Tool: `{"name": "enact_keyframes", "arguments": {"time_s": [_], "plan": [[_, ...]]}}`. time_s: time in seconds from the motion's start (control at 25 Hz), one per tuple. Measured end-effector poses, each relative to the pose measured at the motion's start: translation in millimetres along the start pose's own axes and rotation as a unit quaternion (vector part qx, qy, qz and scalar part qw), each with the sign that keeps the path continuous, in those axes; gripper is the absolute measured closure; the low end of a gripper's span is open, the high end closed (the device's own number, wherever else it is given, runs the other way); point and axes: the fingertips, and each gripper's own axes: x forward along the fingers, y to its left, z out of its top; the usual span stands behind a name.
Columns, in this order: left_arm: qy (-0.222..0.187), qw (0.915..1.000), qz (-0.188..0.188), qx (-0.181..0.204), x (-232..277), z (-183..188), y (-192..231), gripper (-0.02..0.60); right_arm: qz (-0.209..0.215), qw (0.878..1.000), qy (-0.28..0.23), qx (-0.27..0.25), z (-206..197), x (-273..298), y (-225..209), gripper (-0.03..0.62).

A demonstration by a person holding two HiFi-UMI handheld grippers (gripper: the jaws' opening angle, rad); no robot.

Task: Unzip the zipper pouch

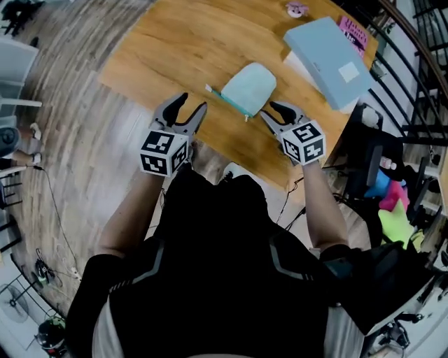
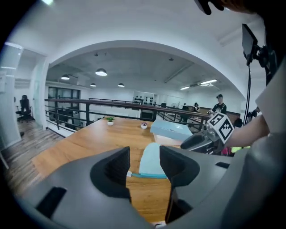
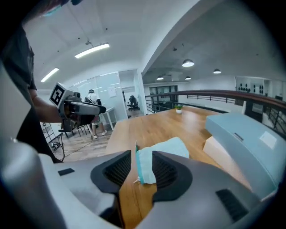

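A pale mint zipper pouch [image 1: 250,86] lies flat on the wooden table [image 1: 175,49], its teal zipper edge [image 1: 227,100] facing me. My left gripper [image 1: 183,108] hovers just left of the pouch's near end, with its jaws open and nothing in them. My right gripper [image 1: 280,112] is just right of that end, also open and apart from the pouch. In the left gripper view the pouch [image 2: 151,160] shows beyond the gap of the left gripper [image 2: 144,156]. In the right gripper view the pouch [image 3: 167,150] lies ahead of the right gripper [image 3: 142,163].
A light blue box [image 1: 327,59] rests on a white one at the table's far right, with a pink book [image 1: 353,31] and a small pink thing [image 1: 297,9] behind. Small potted plants [image 2: 110,120] stand at the far edge. A railing and people are beyond.
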Motion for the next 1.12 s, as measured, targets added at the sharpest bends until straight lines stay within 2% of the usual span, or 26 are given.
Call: {"name": "enact_keyframes", "arguments": {"time_s": [0.08, 0.28, 0.6, 0.72, 0.88, 1.12], "plan": [[-0.006, 0.9998, 0.012, -0.016, -1.4, -4.0, -0.9, 0.372, 0.014, 1.0, 0.018, -0.006, -12.5, 13.1, -1.9, 0.437], [0.012, 0.9995, 0.028, -0.012, -2.7, -22.2, -7.1, 0.37, 0.031, 0.996, 0.069, -0.052, -45.5, 41.0, -5.4, 0.434], [0.037, 0.9978, 0.043, -0.034, -10.7, -47.9, -0.3, 0.359, 0.069, 0.981, 0.131, -0.126, -89.4, 75.1, 4.5, 0.45], [0.033, 0.9975, 0.048, -0.039, -10.0, -50.0, 2.7, 0.359, 0.076, 0.978, 0.132, -0.141, -97.1, 84.7, 3.3, 0.451], [0.033, 0.9977, 0.044, -0.039, -9.4, -53.4, 4.4, 0.359, 0.074, 0.977, 0.135, -0.145, -102.7, 88.7, 2.6, 0.484], [0.038, 0.9984, 0.028, -0.032, -6.1, -53.0, 5.0, 0.359, 0.08, 0.98, 0.126, -0.133, -100.3, 89.5, 5.2, 0.528]]}}
